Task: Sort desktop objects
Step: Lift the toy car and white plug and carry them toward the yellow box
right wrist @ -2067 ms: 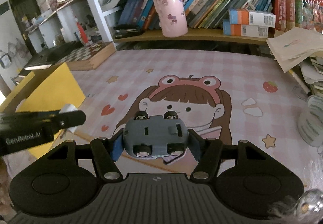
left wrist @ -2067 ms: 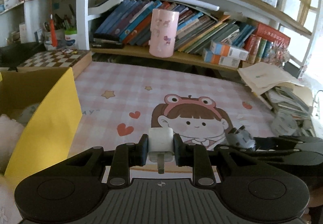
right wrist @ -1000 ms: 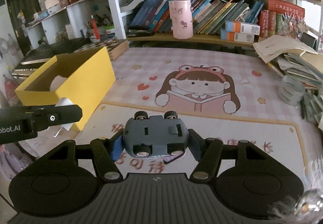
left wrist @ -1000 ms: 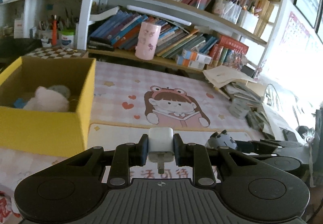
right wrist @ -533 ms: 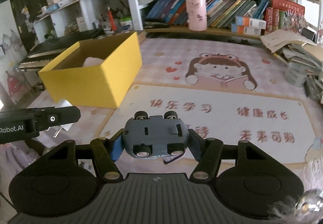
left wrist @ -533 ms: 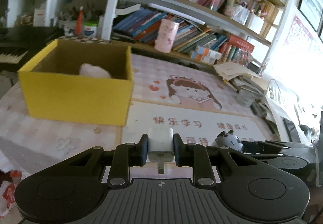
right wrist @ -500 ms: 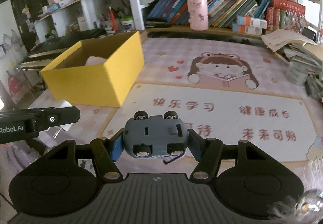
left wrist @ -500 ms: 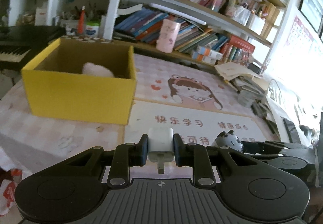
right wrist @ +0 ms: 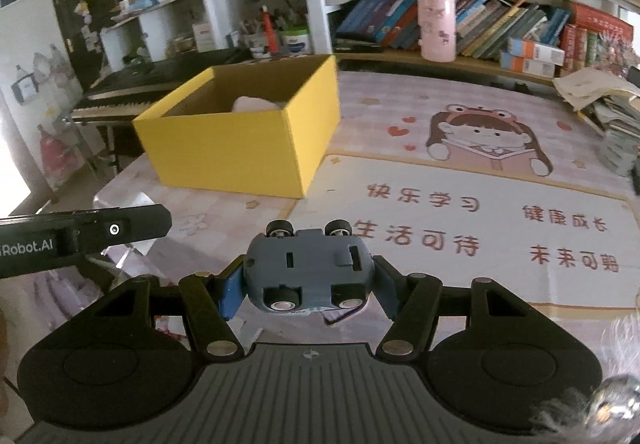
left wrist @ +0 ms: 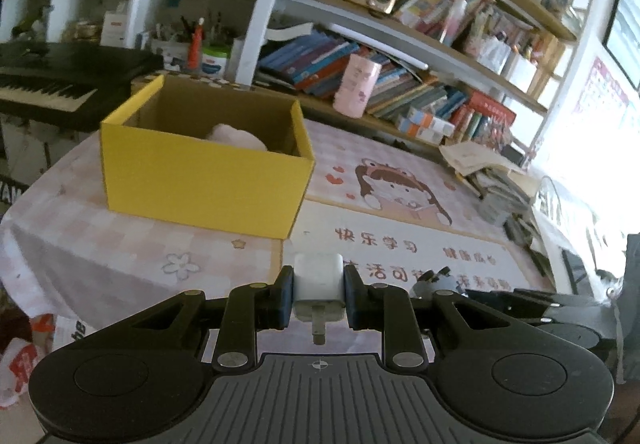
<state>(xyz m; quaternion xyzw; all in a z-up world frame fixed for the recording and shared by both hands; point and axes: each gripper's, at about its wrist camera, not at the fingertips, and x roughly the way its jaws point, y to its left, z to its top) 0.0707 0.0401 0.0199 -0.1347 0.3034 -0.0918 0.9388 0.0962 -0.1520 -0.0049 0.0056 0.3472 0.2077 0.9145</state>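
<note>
Pink desk mat [right wrist: 520, 132]; grey toy car [right wrist: 310, 264] upside-down, wheels up.

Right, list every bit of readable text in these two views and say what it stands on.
"Robot.AI": side of the left gripper, start cut off.
"快乐学习", "生活可待", "健康成长", "未来可期": printed on the desk mat.
Book spines and small boxes on the shelf: too blurred to read.

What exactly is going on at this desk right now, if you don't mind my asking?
A person is sorting desk items with two handheld grippers. The left gripper is shut on a white charger plug; the right gripper grips a grey toy car, wheels up. The open yellow box, with something pale and fluffy inside, sits ahead on the mat.
</note>
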